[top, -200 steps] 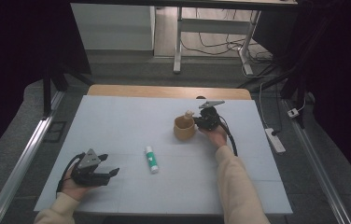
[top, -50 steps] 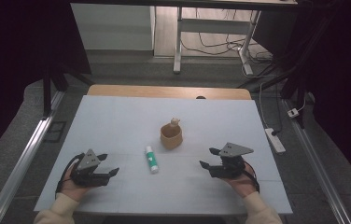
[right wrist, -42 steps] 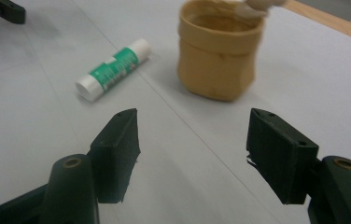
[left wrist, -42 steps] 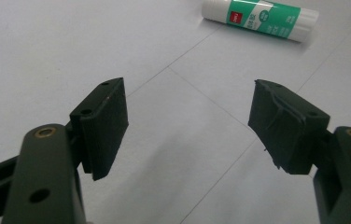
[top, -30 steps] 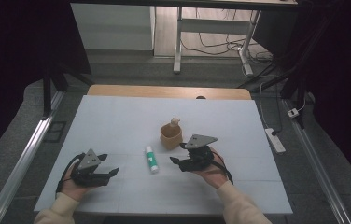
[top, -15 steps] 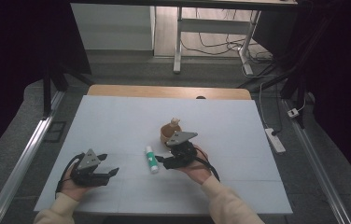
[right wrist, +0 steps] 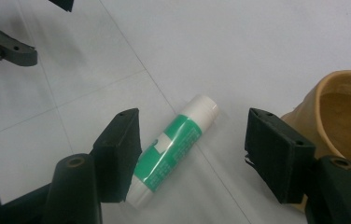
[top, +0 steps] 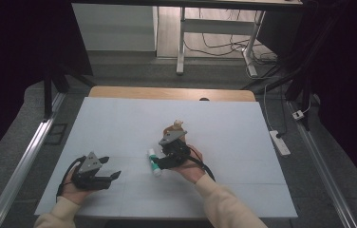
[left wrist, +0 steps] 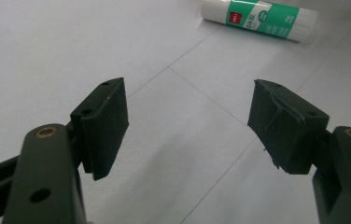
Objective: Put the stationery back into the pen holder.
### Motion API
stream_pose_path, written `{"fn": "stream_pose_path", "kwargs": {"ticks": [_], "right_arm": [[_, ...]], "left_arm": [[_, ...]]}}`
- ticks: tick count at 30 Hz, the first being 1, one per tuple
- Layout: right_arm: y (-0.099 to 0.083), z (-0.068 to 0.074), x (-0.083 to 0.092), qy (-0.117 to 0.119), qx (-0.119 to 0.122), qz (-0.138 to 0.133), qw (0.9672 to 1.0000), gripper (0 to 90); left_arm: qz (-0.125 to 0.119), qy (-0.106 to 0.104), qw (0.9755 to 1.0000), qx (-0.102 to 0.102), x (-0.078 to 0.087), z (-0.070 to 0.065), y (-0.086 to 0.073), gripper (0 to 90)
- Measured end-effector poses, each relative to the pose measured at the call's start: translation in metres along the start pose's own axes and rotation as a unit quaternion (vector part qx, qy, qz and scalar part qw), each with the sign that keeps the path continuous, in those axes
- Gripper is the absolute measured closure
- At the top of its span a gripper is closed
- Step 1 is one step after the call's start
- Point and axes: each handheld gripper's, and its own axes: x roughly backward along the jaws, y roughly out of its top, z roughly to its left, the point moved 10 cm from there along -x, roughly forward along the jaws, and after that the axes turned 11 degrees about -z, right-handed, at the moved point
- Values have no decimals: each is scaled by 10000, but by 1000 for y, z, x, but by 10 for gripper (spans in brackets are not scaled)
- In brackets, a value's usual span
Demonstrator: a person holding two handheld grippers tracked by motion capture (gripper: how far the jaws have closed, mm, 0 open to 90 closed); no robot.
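Tabletop (top: 119, 118) covered in white, wooden edge at the far side, takes up most of the room in front of the person. On it, near the middle, stands a tan wooden cup (top: 174, 130). The right gripper (right wrist: 192, 154) hangs just in front of that cup, jaws released and spread either side of a green-and-white glue stick (right wrist: 173, 147) lying flat, neither pad touching it. The left gripper (top: 111, 176) rests well apart at the near left corner, jaws likewise spread with nothing between them
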Motion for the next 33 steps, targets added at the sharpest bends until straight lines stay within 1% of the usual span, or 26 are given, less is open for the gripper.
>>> {"fn": "stream_pose_path", "kwargs": {"ticks": [4,6,9,11,14,20,21,23,31,33], "right_arm": [[-2,0,-7,-49,12,218,9998,355],[-2,-1,-10,-80,38,276,9996,355],[-2,-2,-14,-110,-14,360,9993,355],[-3,0,-19,-90,-44,437,9990,356],[-5,0,-22,-84,-47,500,9987,355],[-11,-1,-34,-100,-161,689,9974,354],[-12,-1,-35,-108,-117,737,9972,353],[-12,-2,-38,-141,-115,769,9969,353],[-16,-1,-47,-183,-135,932,9954,367],[-18,-1,-50,-200,-174,991,9947,368]], "left_arm": [[27,-13,10000,-41,-1,-1,0,280],[24,-15,10000,-48,-1,-1,0,280],[7,-17,10000,-39,0,-1,0,281],[2,-20,10000,-45,0,-1,0,281],[6,-21,10000,-47,0,-1,0,281],[-6,-22,10000,-33,0,-1,0,281],[-5,-22,10000,-32,0,-1,0,281],[-2,-23,10000,-35,0,-1,0,281],[-10,-26,10000,-36,0,-1,0,281],[-6,-26,10000,-38,0,-1,0,281]]}}
